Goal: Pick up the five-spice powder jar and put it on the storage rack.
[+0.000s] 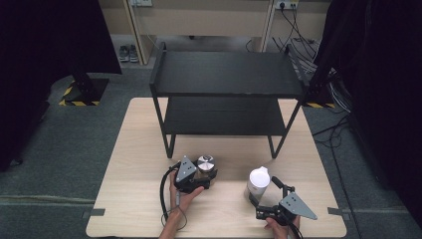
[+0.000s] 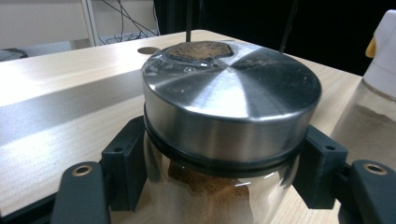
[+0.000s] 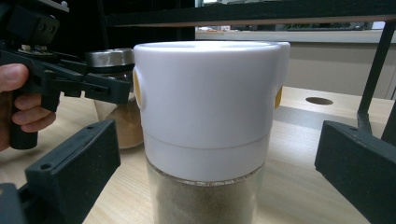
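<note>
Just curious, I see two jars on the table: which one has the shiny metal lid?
The jar of brown powder clamped in the left gripper; the other jar wears a white plastic cap.

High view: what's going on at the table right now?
A person works two handheld grippers at a wooden table in front of an empty black two-tier shelf. The left gripper is closed around the glass body of a steel-lidded spice jar, its jaws pressed to both sides under the lid. The right gripper straddles a white-capped shaker jar with its jaws open, a gap on each side. Both jars appear to stand on the table.
</note>
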### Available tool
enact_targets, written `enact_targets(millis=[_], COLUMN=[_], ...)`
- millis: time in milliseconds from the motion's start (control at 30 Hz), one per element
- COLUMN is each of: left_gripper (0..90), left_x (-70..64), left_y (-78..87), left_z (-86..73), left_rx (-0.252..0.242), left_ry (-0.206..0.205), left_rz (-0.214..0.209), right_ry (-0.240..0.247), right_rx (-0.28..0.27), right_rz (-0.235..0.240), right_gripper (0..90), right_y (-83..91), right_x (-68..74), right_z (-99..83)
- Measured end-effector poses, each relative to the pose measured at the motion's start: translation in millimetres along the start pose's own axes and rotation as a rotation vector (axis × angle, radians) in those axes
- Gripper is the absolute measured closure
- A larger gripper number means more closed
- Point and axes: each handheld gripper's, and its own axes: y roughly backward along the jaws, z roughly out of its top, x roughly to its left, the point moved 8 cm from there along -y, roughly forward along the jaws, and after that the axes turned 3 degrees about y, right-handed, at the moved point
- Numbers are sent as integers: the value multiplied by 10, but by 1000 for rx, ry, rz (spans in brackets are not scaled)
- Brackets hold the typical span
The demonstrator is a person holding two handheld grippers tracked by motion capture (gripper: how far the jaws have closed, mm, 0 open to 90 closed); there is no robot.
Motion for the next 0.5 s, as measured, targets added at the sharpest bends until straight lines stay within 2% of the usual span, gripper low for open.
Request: enact_targets(millis=[267, 500], left_gripper=[304, 304], left_x=[-79, -136], left_y=[93, 225], left_z=[117, 335], left_rx=[-36, -62], left_ry=[-28, -44], left_rz=[-26, -48], right_ry=[0, -2], right_rx=[-1, 0], right_rz=[1, 0], right_gripper=[4, 4], right_y=[0, 0], right_x=[-1, 0], right_z=[-1, 0])
